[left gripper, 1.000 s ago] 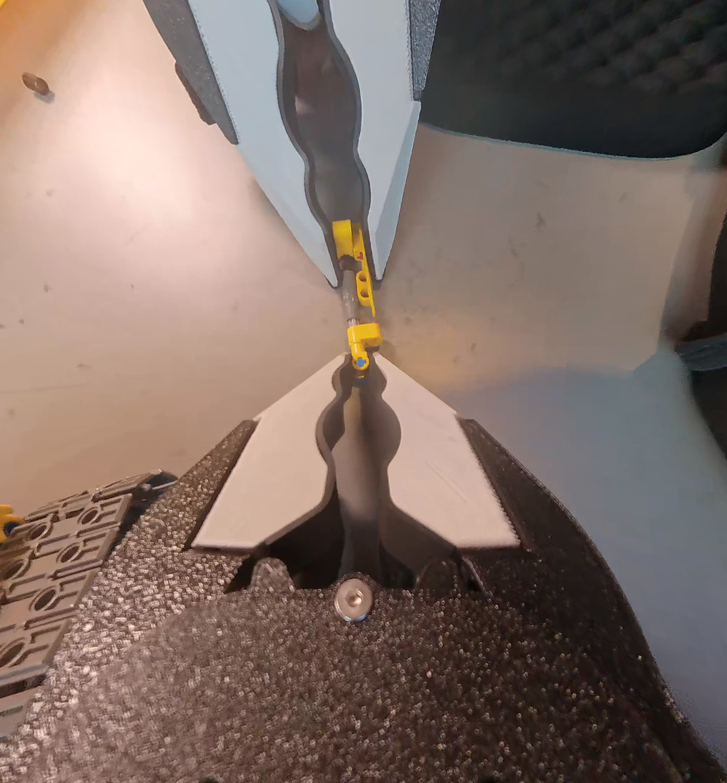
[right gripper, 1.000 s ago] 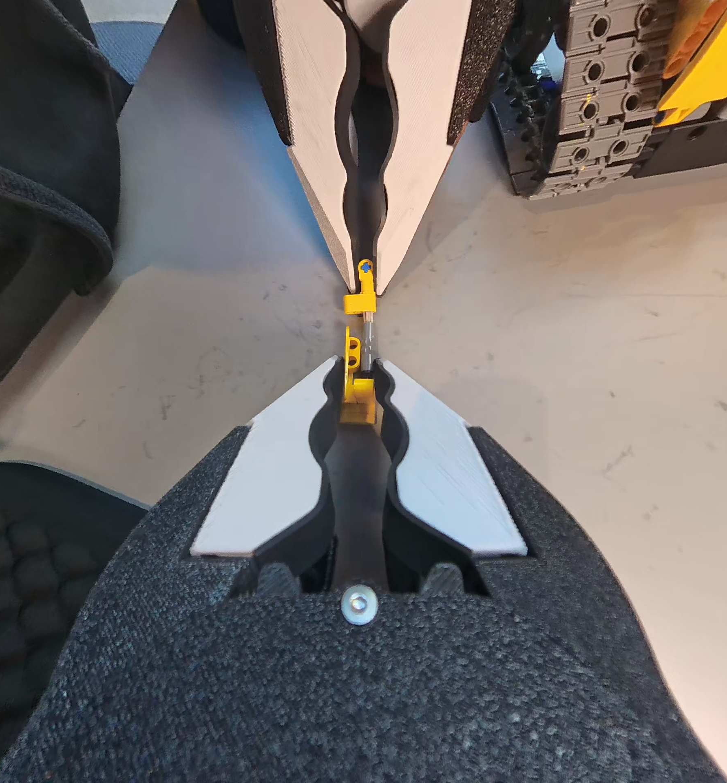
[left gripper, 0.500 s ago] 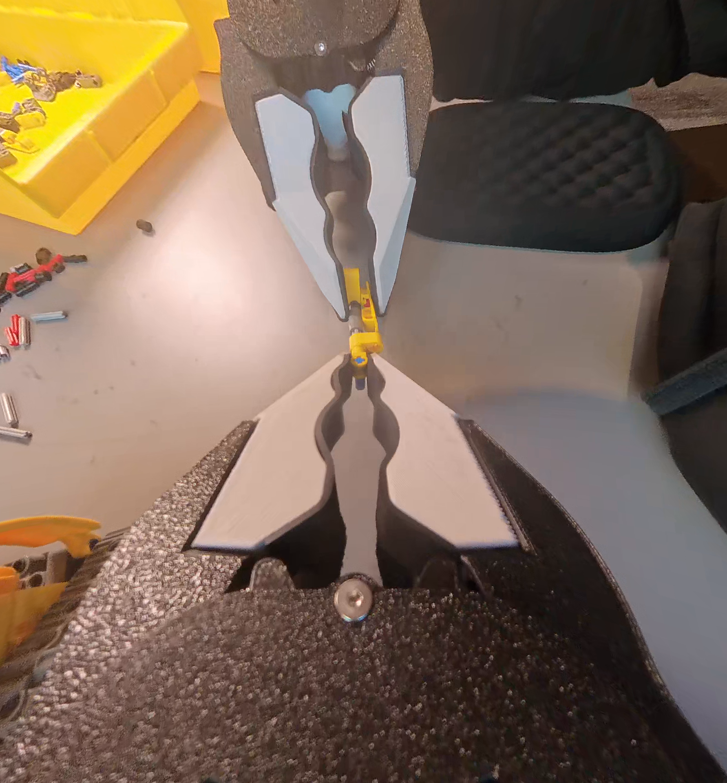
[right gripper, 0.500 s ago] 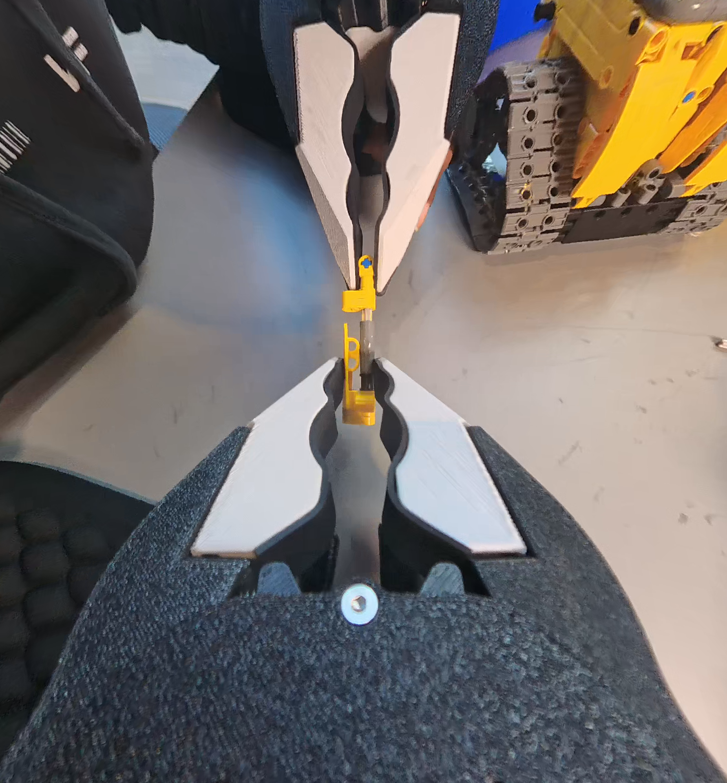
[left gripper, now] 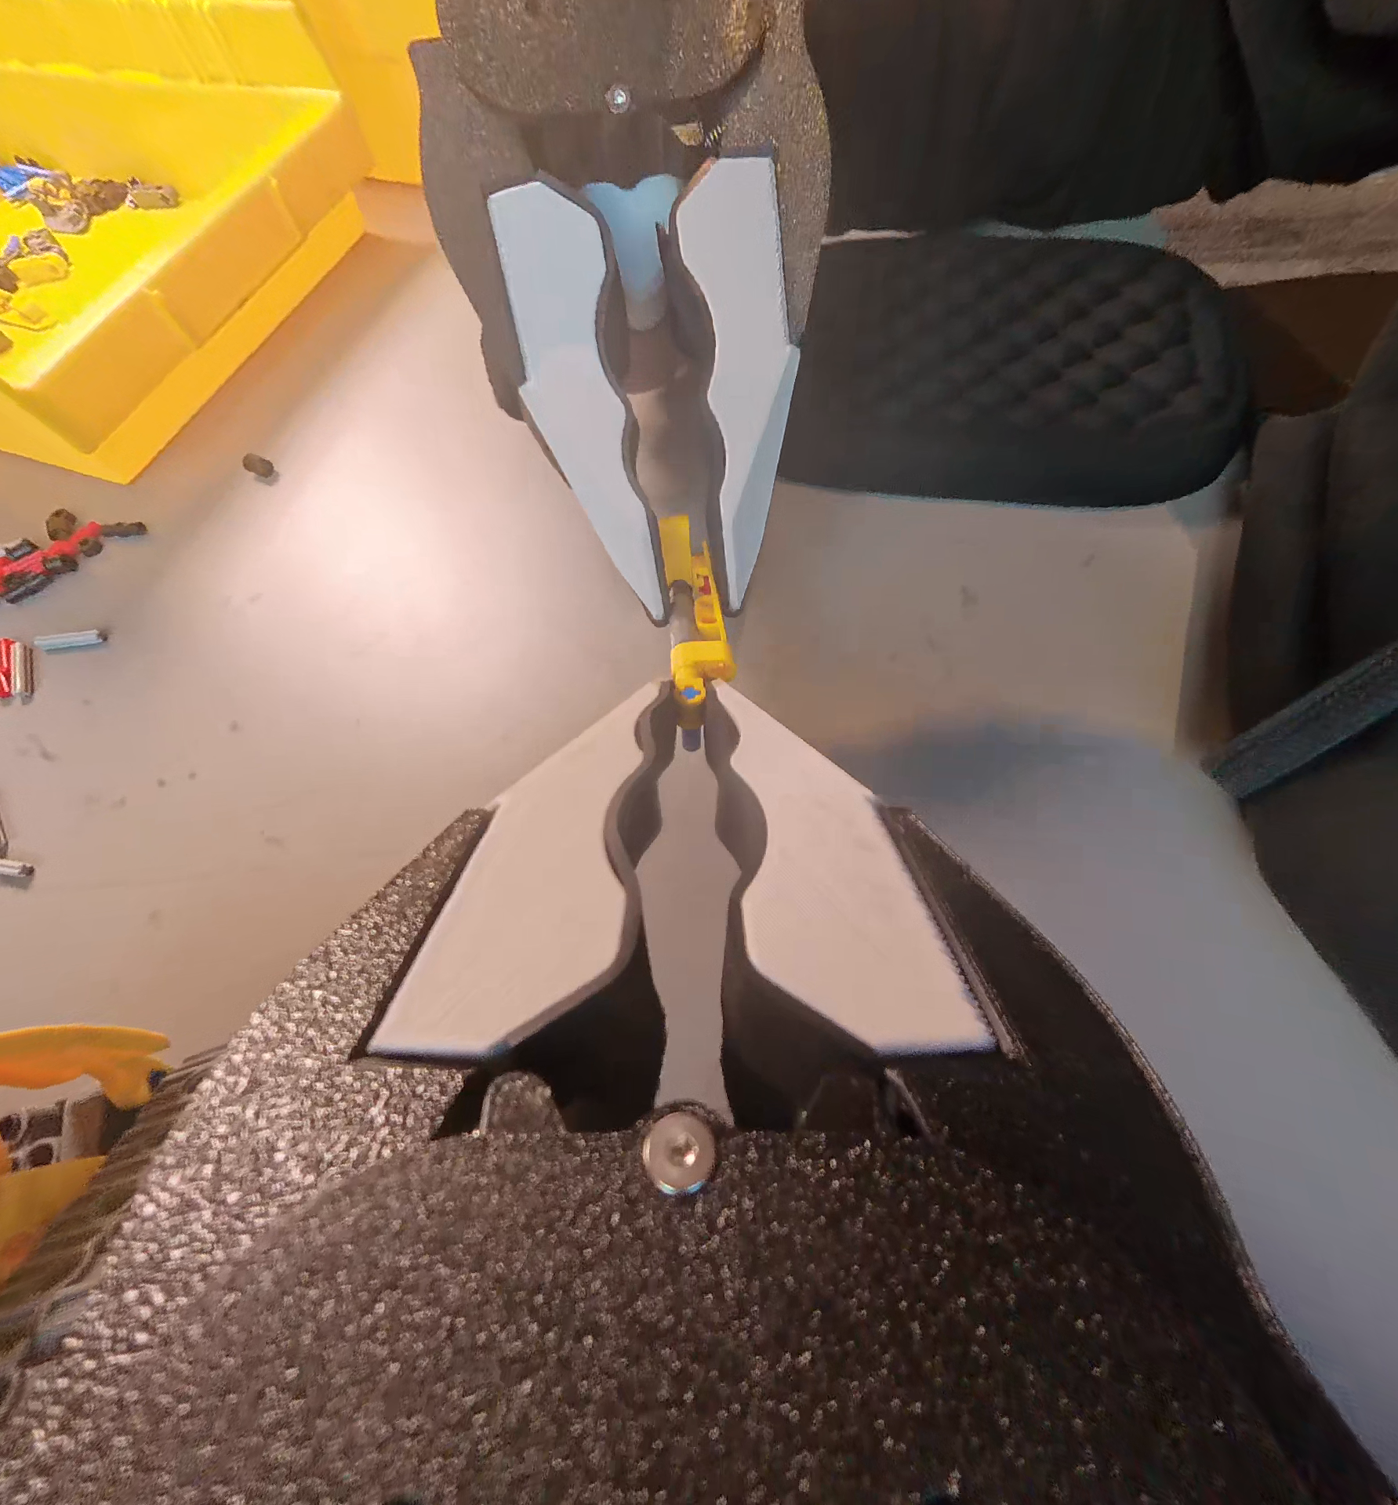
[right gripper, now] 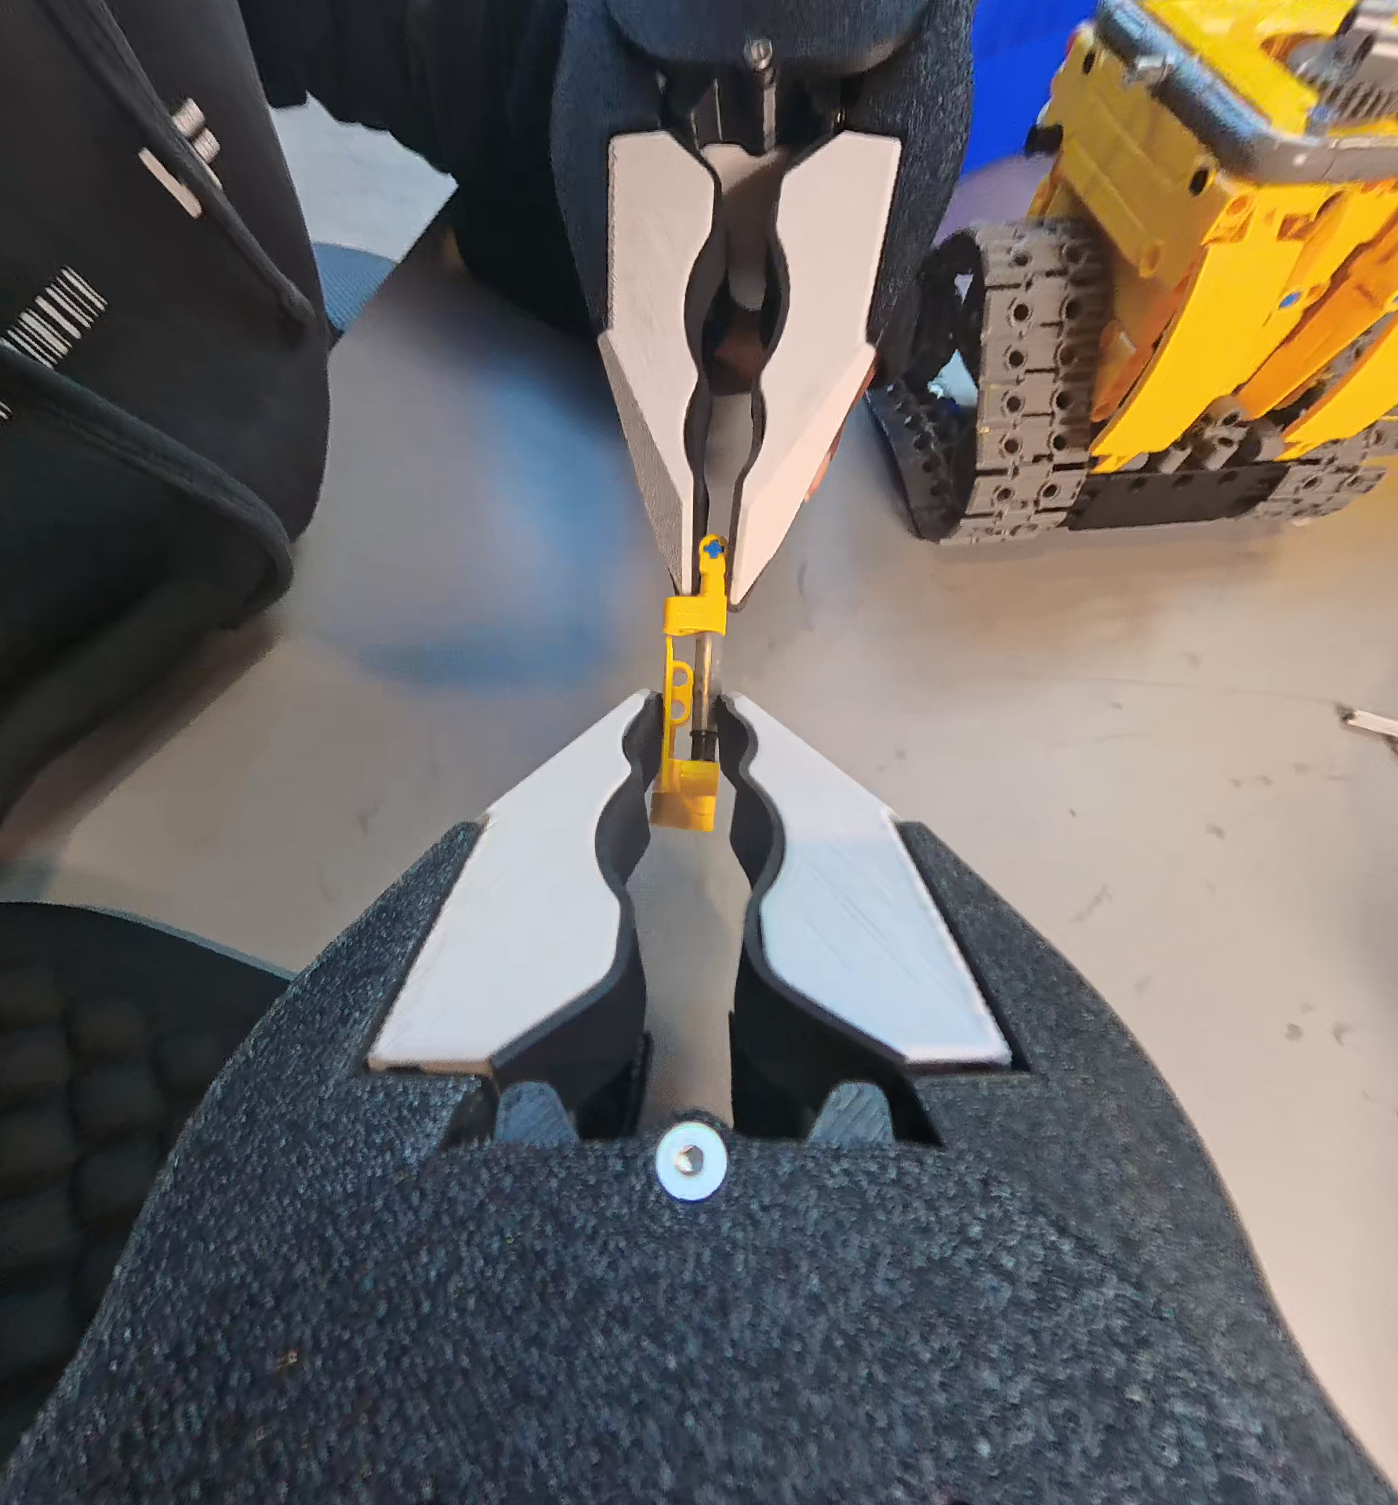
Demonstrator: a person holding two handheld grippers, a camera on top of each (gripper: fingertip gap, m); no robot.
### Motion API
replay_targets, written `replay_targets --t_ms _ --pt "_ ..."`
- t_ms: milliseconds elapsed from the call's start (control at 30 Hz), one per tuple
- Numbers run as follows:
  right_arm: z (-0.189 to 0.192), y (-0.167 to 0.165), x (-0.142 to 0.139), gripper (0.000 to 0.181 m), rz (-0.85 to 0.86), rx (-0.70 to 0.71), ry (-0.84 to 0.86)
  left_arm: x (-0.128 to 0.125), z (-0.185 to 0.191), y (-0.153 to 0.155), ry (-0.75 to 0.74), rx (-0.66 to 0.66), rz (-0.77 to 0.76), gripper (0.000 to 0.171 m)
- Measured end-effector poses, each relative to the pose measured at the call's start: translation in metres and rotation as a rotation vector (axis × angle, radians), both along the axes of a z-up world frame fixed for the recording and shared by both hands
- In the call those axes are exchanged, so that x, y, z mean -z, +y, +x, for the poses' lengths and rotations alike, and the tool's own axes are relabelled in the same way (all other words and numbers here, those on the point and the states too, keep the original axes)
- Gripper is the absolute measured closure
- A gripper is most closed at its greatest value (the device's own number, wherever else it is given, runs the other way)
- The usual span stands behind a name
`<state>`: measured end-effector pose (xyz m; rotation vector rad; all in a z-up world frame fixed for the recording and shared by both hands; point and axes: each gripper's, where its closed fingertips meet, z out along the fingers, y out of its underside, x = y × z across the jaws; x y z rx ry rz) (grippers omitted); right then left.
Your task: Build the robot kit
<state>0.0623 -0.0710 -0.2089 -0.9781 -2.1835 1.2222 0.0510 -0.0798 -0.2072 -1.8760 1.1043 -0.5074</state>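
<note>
Left claw (left gripper: 691,707): grey wedge fingers nearly closed, tips pinching the end of a small yellow plastic brick assembly with a grey axle (left gripper: 697,627). The pinched end is a yellow L-shaped connector with a blue cross-shaped pin in its hole. From there a thin grey axle runs away from the claw, alongside a slim yellow beam with round holes.

Right claw (right gripper: 685,717), seen from its own camera: fingers also drawn almost together, gripping the opposite end of the same assembly, a blocky yellow connector lying between the wavy black inner pads, with the holed beam on the left and the axle on the right. The two claws face each other tip to tip, the assembly spanning the short gap, held clear above the pale grey scuffed counter (right gripper: 1086,733).

Left-wrist view, left side near: part of an orange and yellow brick model at the frame edge. Farther left: loose small red, black and grey pins and axles (left gripper: 11,619) scattered on the counter. Far left: a yellow plastic sorting tray (left gripper: 190,269) with small dark pieces in its compartments. Far right: a black quilted seat cushion (left gripper: 1021,366).

Right-wrist view, far right: a yellow brick tracked vehicle model with grey link treads (right gripper: 1168,326) standing on the counter. Left: a black fabric bag (right gripper: 109,366).
</note>
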Motion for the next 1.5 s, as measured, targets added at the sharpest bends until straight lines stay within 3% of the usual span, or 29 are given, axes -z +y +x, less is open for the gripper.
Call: replay_targets --t_ms 333,400,467,567,767,900,967,1100,1333,1500 --pt "-0.002 -0.006 -0.009 0.168 -0.015 -0.003 0.013 -0.003 0.004 0.0 -0.019 0.037 0.036 0.166" --pt "-0.005 0.001 -0.027 0.167 -0.033 0.038 0.086 -0.017 0.0 0.005 -0.102 0.022 0.057 0.166" --pt "-0.006 0.015 -0.047 0.143 -0.013 0.107 0.189 -0.034 -0.007 0.01 -0.184 -0.012 0.086 0.166" --pt "-0.009 0.033 -0.08 0.134 -0.065 0.221 0.341 -0.058 -0.015 0.018 -0.382 -0.081 0.07 0.166" --pt "-0.02 0.04 -0.109 0.141 0.023 0.378 0.546 -0.105 -0.025 0.028 -0.824 -0.152 -0.057 0.166" --pt "-0.017 0.052 -0.128 0.144 0.12 0.477 0.667 -0.114 -0.025 0.03 -1.027 -0.113 -0.208 0.166" --pt "-0.016 0.056 -0.127 0.145 0.206 0.485 0.669 -0.112 -0.024 0.028 -1.056 -0.099 -0.243 0.166" --pt "-0.017 0.048 -0.124 0.152 0.201 0.45 0.673 -0.108 -0.025 0.027 -1.108 -0.077 -0.308 0.166" --pt "-0.02 0.044 -0.114 0.166 0.209 0.406 0.634 -0.094 -0.028 0.024 -1.033 -0.09 -0.334 0.166" --pt "-0.016 0.037 -0.108 0.172 0.041 0.325 0.566 -0.091 -0.029 0.017 -0.917 -0.069 -0.262 0.158"
